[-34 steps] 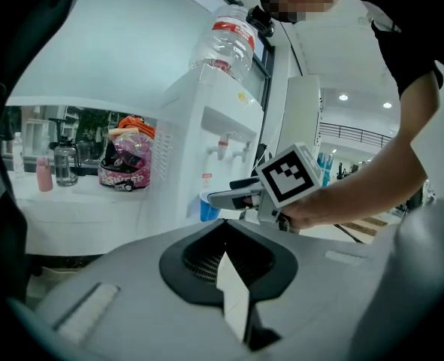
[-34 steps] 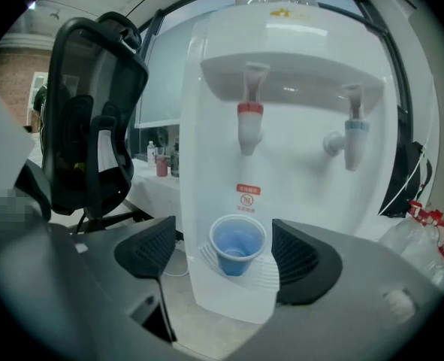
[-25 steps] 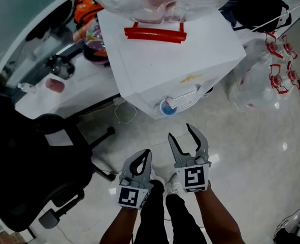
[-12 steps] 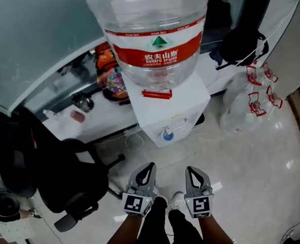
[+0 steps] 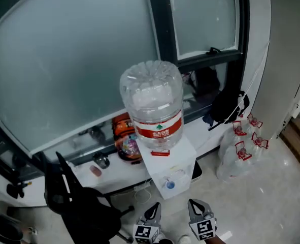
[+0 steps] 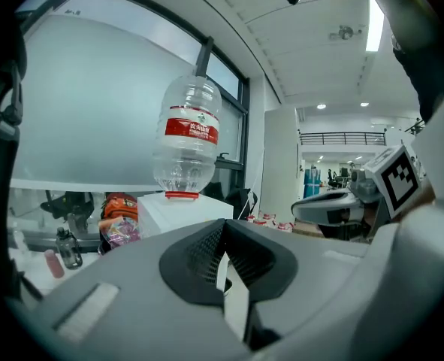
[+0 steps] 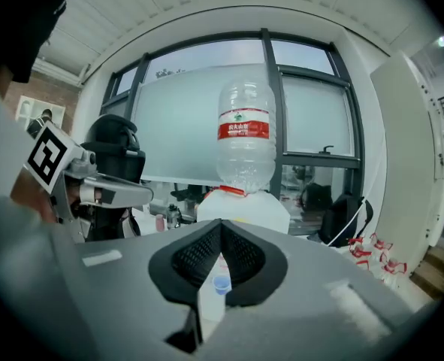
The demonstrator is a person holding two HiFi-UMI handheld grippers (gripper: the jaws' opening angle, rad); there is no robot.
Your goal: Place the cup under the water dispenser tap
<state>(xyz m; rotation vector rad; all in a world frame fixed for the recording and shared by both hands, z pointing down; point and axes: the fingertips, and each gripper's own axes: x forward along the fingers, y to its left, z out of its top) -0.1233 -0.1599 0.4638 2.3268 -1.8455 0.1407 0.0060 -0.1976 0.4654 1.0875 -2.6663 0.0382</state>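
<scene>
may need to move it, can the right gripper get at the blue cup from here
Probably yes: nothing stands between the right gripper and the blue cup at the dispenser, but its shut jaws must open first.

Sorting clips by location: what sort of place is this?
Likely an office: a water dispenser with a big bottle stands by frosted windows, beside a black office chair.

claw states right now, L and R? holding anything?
Left claw: closed, tips together, nothing held.
Right claw: closed, tips together, nothing held.
</scene>
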